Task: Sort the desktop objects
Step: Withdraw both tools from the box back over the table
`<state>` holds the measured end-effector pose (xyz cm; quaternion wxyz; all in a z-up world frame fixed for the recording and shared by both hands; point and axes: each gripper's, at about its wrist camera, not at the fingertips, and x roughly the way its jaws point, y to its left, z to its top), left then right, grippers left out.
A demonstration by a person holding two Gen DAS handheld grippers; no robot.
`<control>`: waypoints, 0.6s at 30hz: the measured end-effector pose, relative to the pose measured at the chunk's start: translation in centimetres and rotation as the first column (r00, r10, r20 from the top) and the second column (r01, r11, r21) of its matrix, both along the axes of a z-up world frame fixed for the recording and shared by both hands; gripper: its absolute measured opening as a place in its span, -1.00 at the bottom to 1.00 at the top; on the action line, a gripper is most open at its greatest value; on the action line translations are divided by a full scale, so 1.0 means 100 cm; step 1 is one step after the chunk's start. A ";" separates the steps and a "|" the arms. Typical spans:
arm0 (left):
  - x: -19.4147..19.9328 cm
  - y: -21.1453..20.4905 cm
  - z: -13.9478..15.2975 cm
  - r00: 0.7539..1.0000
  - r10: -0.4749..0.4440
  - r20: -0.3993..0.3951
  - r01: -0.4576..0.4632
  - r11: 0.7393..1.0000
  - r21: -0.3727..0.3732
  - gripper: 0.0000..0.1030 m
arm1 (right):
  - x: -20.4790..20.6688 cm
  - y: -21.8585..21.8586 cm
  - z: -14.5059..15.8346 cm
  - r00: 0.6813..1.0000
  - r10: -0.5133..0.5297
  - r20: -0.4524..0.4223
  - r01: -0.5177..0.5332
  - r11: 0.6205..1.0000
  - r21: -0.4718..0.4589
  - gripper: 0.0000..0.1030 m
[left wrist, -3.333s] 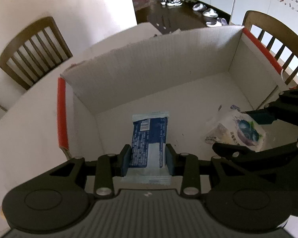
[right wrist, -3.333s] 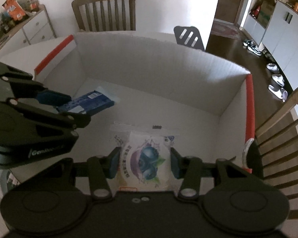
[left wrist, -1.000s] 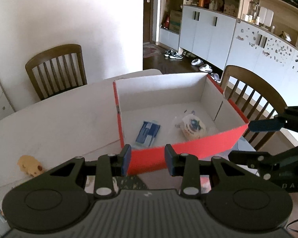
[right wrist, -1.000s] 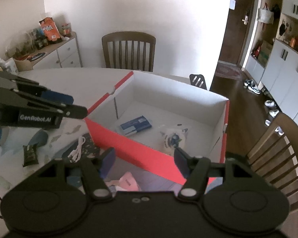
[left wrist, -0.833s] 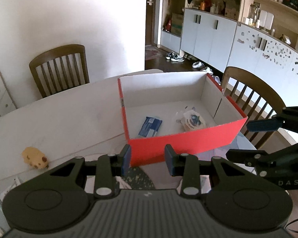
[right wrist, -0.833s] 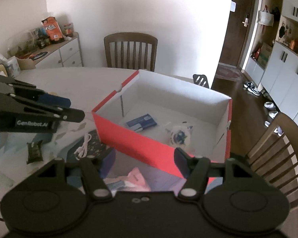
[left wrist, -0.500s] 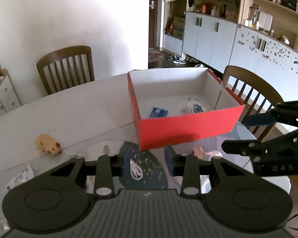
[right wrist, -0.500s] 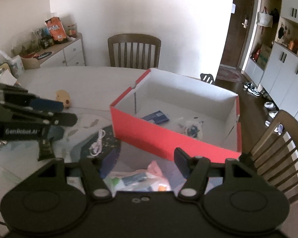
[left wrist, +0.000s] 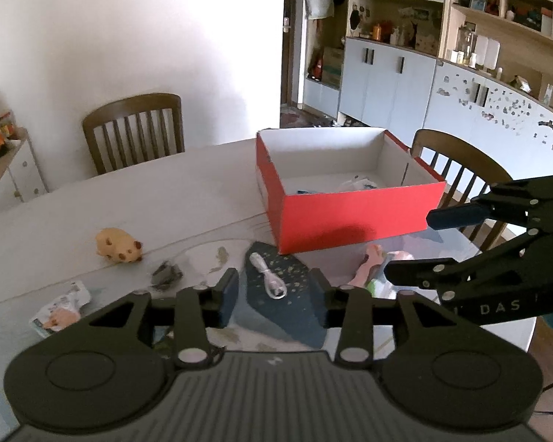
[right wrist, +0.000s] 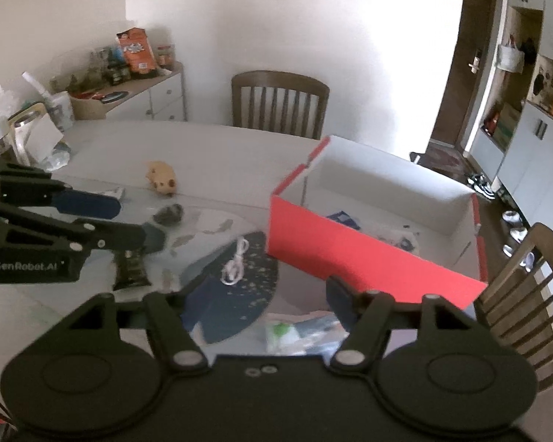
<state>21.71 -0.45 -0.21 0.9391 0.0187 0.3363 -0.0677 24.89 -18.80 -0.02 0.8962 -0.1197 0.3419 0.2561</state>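
Observation:
A red box [left wrist: 354, 221] with a white inside stands on the table; a blue packet [right wrist: 343, 219] and a white blueberry packet [left wrist: 357, 185] lie in it. My left gripper [left wrist: 274, 296] is open and empty, hovering above a coiled white cable [left wrist: 269, 280] on a dark mat. My right gripper [right wrist: 256, 305] is open and empty above a clear packet with a green spot [right wrist: 287, 333]. The right gripper shows in the left wrist view [left wrist: 420, 246], over a pink packet [left wrist: 368, 265]. A tan toy animal [left wrist: 118, 246], a dark crumpled wrapper [left wrist: 166, 274] and a white snack packet [left wrist: 61, 305] lie left.
A dark snack bar [right wrist: 131, 269] lies near the left gripper's fingers [right wrist: 92, 202]. Wooden chairs stand at the far side [left wrist: 134, 129] and right [left wrist: 461, 169]. A sideboard with bottles and snacks [right wrist: 129, 73] is at the back left. The table's front right edge [left wrist: 512, 331] is close.
Both grippers let go of their packets in the box, opened, and pulled back and left from the box. The loose items on the table have come into view.

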 end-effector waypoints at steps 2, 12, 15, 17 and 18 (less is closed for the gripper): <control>-0.008 0.005 0.000 1.000 0.003 0.007 -0.003 1.000 0.005 -0.09 | -0.005 0.006 -0.001 1.000 0.009 -0.001 -0.009 1.000 0.006 0.40; -0.035 0.038 -0.004 0.999 0.032 0.006 -0.032 0.999 -0.022 0.39 | -0.023 0.036 -0.002 0.998 0.056 0.021 -0.056 0.998 0.027 0.58; -0.040 0.048 -0.006 0.999 0.054 0.004 -0.054 0.998 -0.031 0.53 | -0.029 0.043 -0.001 0.997 0.067 0.034 -0.068 0.997 0.031 0.64; -0.043 0.054 -0.007 0.998 0.063 0.005 -0.063 0.997 -0.039 0.68 | -0.031 0.046 -0.002 0.997 0.067 0.039 -0.068 0.997 0.032 0.68; -0.044 0.057 -0.008 0.998 0.067 0.008 -0.066 0.997 -0.043 0.73 | -0.031 0.046 -0.002 0.997 0.066 0.041 -0.067 0.997 0.034 0.73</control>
